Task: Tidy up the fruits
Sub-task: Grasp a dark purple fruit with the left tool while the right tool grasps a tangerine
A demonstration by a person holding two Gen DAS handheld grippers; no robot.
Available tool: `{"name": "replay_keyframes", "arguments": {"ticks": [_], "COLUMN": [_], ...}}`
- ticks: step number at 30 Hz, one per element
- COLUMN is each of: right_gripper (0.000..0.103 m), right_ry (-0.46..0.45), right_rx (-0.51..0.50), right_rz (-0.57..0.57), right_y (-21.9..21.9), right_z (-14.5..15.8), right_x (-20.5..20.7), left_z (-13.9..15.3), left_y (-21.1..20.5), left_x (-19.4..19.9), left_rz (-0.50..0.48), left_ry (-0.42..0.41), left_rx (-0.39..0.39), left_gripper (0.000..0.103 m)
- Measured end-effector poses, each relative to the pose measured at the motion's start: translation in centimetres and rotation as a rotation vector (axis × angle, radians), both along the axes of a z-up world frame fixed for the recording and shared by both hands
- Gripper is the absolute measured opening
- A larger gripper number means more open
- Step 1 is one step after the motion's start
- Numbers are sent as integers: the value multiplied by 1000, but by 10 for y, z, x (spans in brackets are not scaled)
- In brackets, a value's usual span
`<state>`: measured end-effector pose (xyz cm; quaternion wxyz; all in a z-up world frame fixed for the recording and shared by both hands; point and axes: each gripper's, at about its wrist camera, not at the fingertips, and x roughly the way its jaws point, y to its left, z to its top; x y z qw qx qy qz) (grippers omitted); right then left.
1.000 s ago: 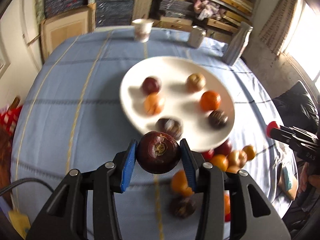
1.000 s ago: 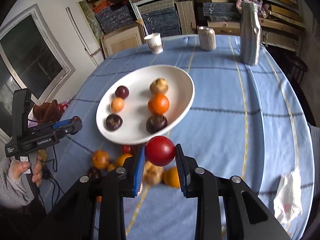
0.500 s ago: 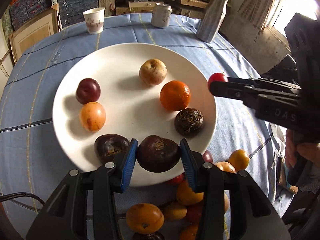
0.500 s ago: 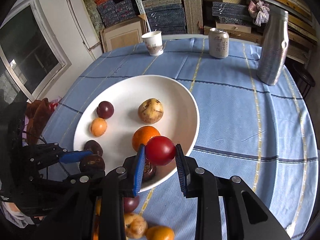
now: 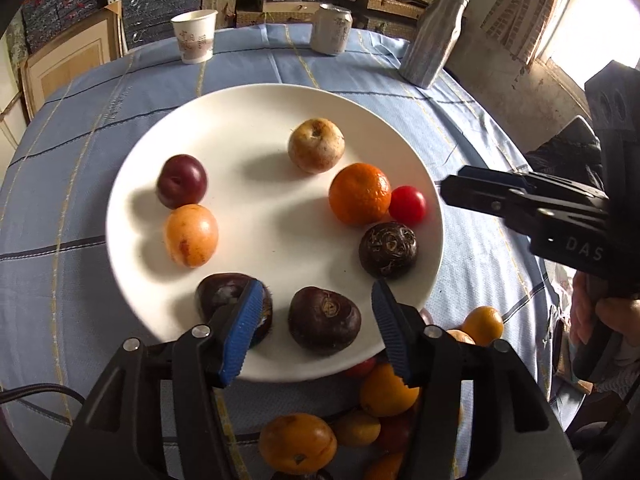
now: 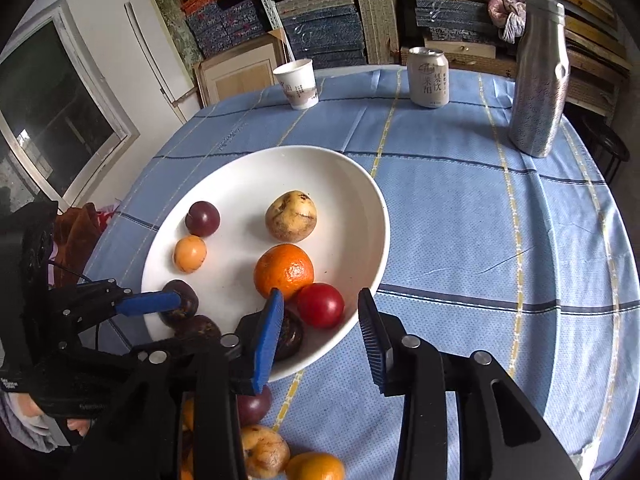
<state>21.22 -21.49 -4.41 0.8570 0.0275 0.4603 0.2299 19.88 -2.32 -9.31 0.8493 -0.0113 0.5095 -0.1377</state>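
A white plate on the blue cloth holds several fruits. My left gripper hovers over its near rim, jaws opening. A dark purple fruit lies on the plate between the blue pads, clear of both. My right gripper is at the plate's right rim, jaws opening. A red fruit rests on the plate just ahead of its pads, untouched, beside an orange. The left wrist view shows the right gripper from the side, next to the red fruit.
Loose fruits are piled on the cloth below the plate's near rim. A paper cup, a drinks can and a silver bottle stand at the far side of the table. A hand grips the right gripper's handle.
Both grippers came down over the plate with their fruits and opened. The dark purple fruit and the red fruit now lie on the plate, free of the pads.
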Motion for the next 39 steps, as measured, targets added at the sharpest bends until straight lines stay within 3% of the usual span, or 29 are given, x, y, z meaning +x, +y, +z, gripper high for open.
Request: {"name": "replay_keyframes", "arguments": {"ticks": [6, 13, 24, 32, 39], "right_gripper": [57, 64, 67, 69, 69], "right_ry": [-43, 26, 126, 112, 114], "right_rx": [6, 34, 42, 19, 16], "right_rz": [-27, -63, -91, -103, -135], "right_y": [-11, -26, -37, -44, -54], "right_z": [19, 6, -14, -6, -4], "right_x": [-34, -84, -131, -144, -149], "left_z": [15, 4, -17, -30, -46], "left_y": [30, 61, 49, 39, 37], "left_x": [-25, -77, -115, -114, -113], "left_rz": [84, 158, 84, 55, 44], "left_ry": [-31, 8, 54, 79, 98], "left_rx": [3, 20, 75, 76, 81], "left_gripper": [63, 64, 70, 71, 80]}}
